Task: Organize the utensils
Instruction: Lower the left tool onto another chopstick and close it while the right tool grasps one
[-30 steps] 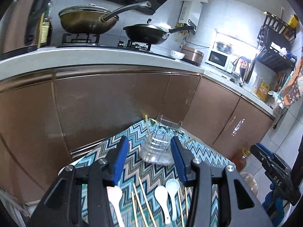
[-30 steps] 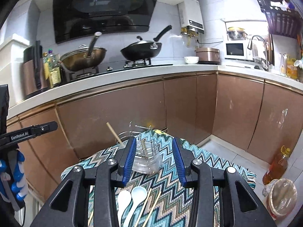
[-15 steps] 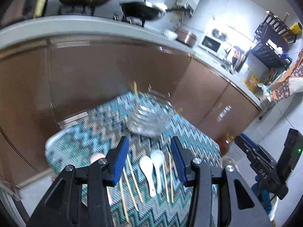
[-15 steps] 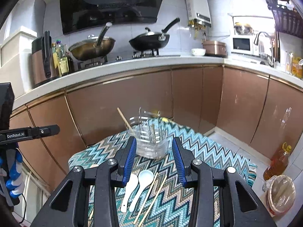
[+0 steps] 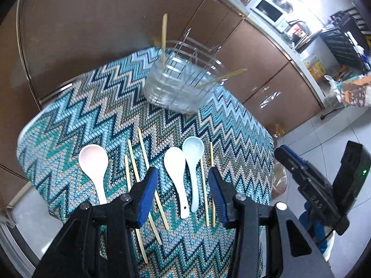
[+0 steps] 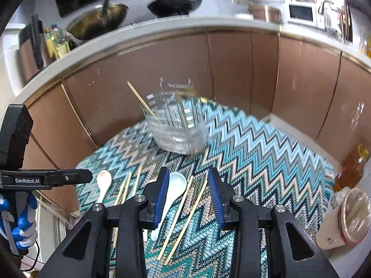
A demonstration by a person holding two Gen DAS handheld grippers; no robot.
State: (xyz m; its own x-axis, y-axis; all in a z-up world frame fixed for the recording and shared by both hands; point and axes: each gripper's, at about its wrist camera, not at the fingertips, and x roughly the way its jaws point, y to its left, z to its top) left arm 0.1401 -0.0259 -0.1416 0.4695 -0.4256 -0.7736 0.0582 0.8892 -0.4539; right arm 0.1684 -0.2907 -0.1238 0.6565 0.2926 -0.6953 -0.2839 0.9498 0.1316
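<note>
Counter (image 5: 69, 120): my work surface, covered in a zigzag cloth; everything I must sort lies on it.
Utensil holder (image 5: 180, 85): clear tub with a wire rack, at the far end; a few chopsticks already lean in it. Looks light, so I'd drop things in gently so as not to tip it.
Left hand-held gripper (image 5: 183, 185): my jaws stand apart, empty, hovering above the white spoon and the pale blue spoon.
Right hand-held gripper (image 6: 187, 194): also apart and empty, above the pale blue spoon's bowl.
Pink spoon (image 5: 94, 166): lies alone toward the left.
White spoon (image 5: 176, 176): just beside the pale blue spoon (image 5: 193, 159). Both look stiff, glossy and probably slippery, maybe breakable; I'd pinch across the narrow handle, not the rounded bowl.
Loose chopsticks (image 5: 134, 162): three left of the white spoon, two more to the right; thin, light, rigid, lying flat, so hard to get under. I'd grip at mid-length.
</note>
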